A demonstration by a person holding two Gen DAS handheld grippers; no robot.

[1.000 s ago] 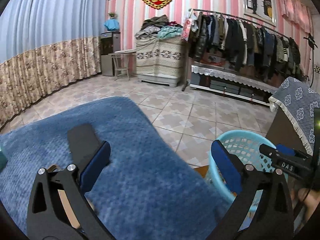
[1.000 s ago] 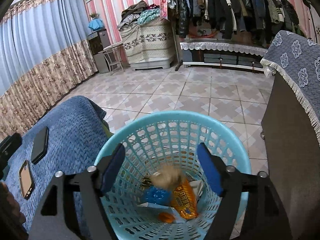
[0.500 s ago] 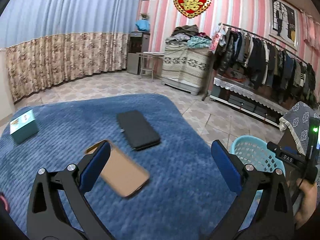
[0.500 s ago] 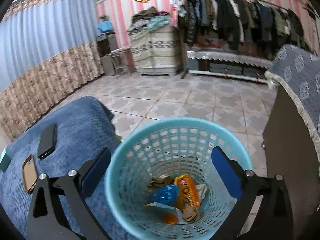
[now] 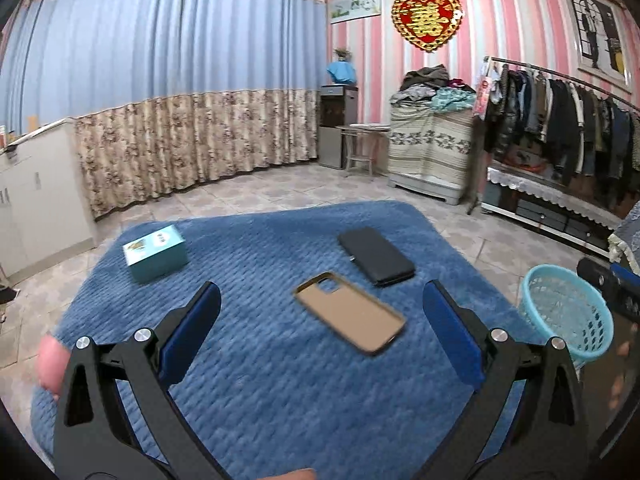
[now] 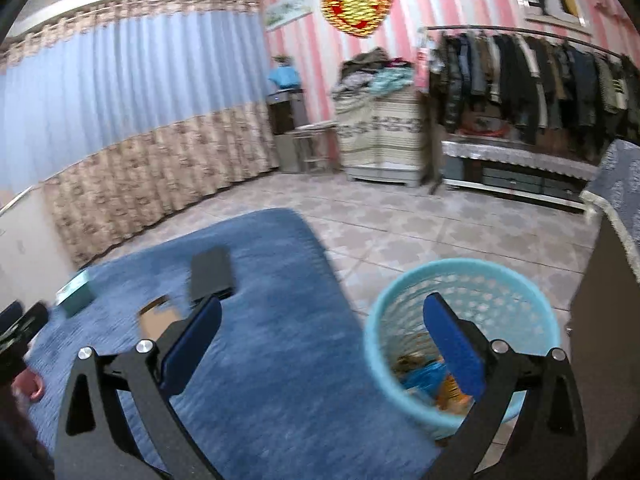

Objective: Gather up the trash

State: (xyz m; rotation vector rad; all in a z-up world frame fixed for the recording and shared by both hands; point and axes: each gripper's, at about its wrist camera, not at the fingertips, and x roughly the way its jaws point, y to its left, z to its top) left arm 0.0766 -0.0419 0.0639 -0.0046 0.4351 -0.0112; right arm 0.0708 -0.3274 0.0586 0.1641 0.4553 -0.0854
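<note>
Both wrist views have pulled back and up since a second ago: right gripper (image 6: 320,340) was right over the basket (image 6: 400,304), now basket sits at 4 o'clock in its view; left view now shows the whole blue blanket (image 5: 260,380). Left gripper (image 5: 320,328) fingers spread wide, empty. Right gripper fingers also spread wide, nothing between them. Trash (image 6: 424,372), blue and orange wrappers, lies in basket bottom, blurred.

Step in hand, by my read: scanning for leftover trash. On the blanket: tan phone case (image 5: 350,312) at centre of left view, black phone (image 5: 376,256) at 1 o'clock just beyond it, teal box (image 5: 156,248) at 10 o'clock, well apart. None look like obvious trash; box is the only candidate, can't tell. To do it well: hold the view steady before committing, right view is motion-blurred; approach low and flat, blanket is soft and quilted so fingers may snag fabric.

Room: tiled floor (image 5: 248,192), blue curtain (image 5: 160,60) at 11 o'clock, pink striped wall, clothes rack (image 5: 560,120) at 2 o'clock. Basket stands on floor just beside blanket edge.
</note>
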